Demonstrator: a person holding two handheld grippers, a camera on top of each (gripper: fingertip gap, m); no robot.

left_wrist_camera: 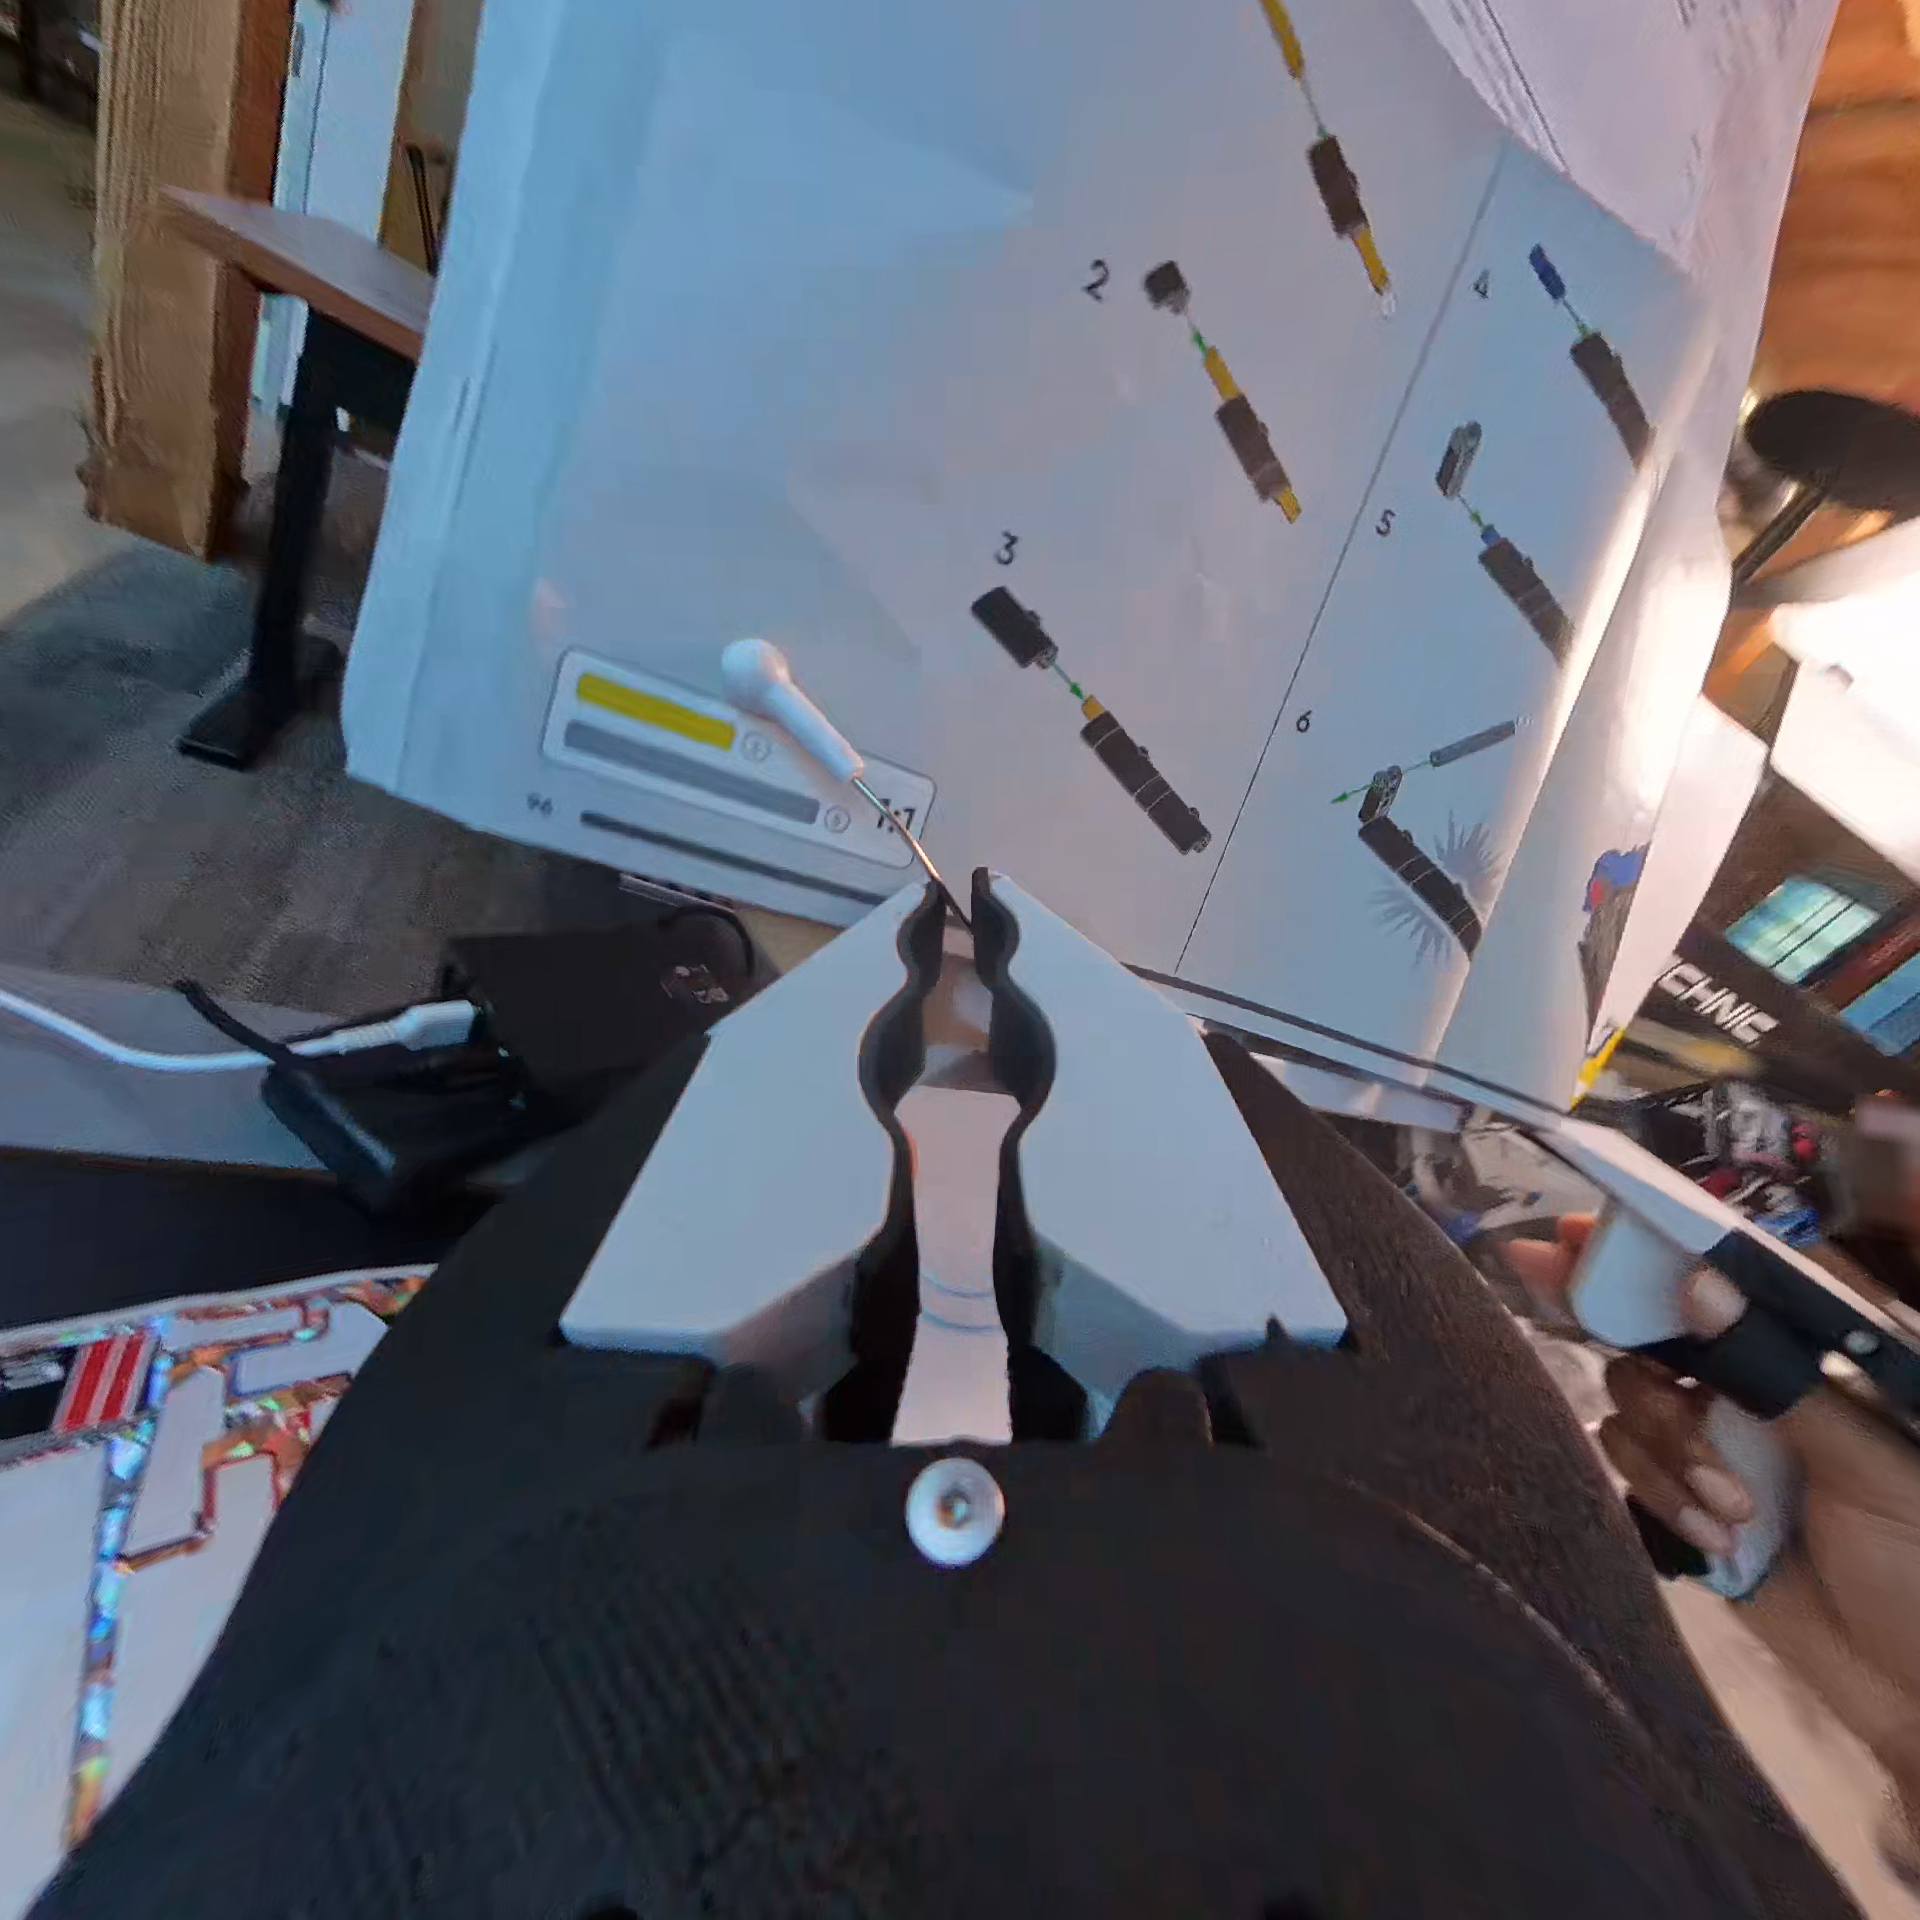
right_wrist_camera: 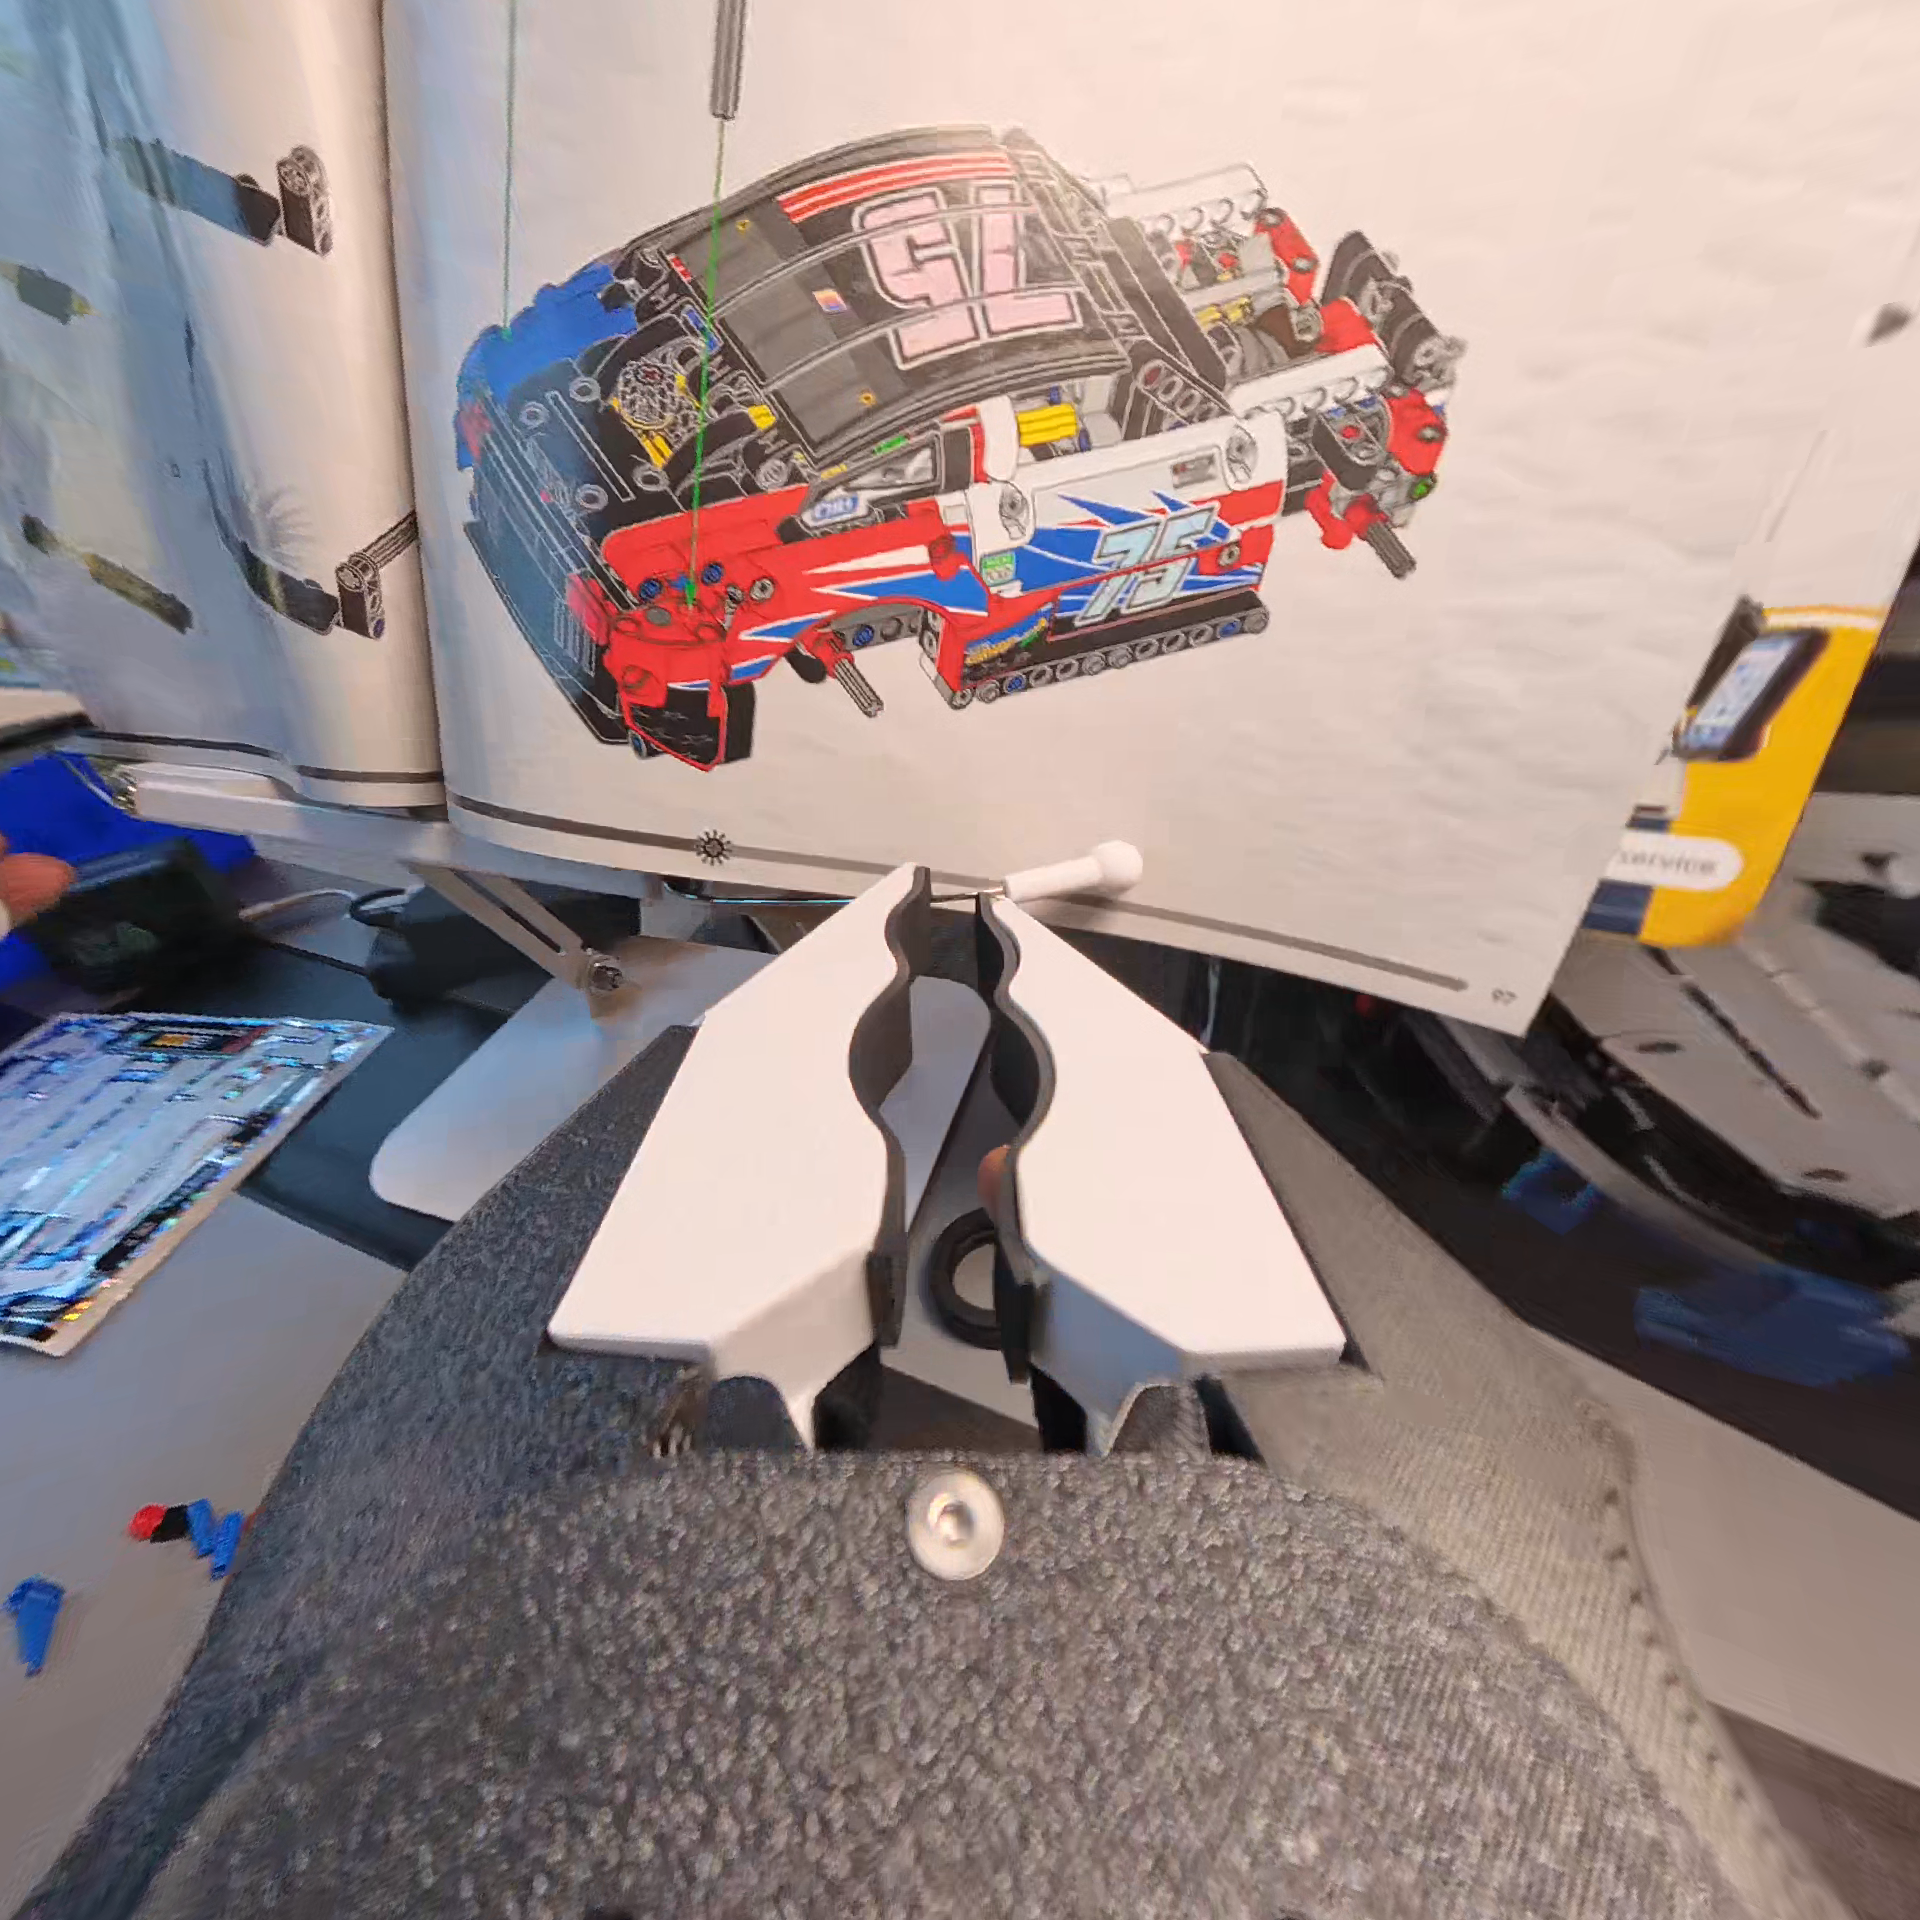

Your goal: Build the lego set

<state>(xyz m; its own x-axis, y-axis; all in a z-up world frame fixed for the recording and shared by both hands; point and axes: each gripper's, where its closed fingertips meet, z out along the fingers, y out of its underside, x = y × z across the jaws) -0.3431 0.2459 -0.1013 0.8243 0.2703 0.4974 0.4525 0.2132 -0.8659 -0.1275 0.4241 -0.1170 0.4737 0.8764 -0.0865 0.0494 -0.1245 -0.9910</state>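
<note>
The open instruction booklet [left_wrist_camera: 935, 416] stands on a white stand [right_wrist_camera: 499, 1101]. Its right page [right_wrist_camera: 1039, 748] shows the red, white and blue car. Two wire page-holder arms with white tips cross the pages' bottom edge. My left gripper [left_wrist_camera: 954, 902] is shut on the thin wire of the left arm [left_wrist_camera: 790, 707]. My right gripper [right_wrist_camera: 951, 899] is shut on the wire of the right arm [right_wrist_camera: 1081, 868]. The right gripper and the hand holding it also show in the left wrist view [left_wrist_camera: 1662, 1278]. A loose page [left_wrist_camera: 1662, 94] curls at the top right.
A shiny sticker sheet [right_wrist_camera: 135, 1153] lies left of the stand. Small blue and red pieces [right_wrist_camera: 197, 1532] lie near the front left. A black tyre [right_wrist_camera: 961, 1278] lies under the right gripper. A black box with a white cable [left_wrist_camera: 416, 1081] sits left. Blurred grey and blue parts [right_wrist_camera: 1714, 1143] lie right. Some 30 cm of space lies between my two pairs of fingers.
</note>
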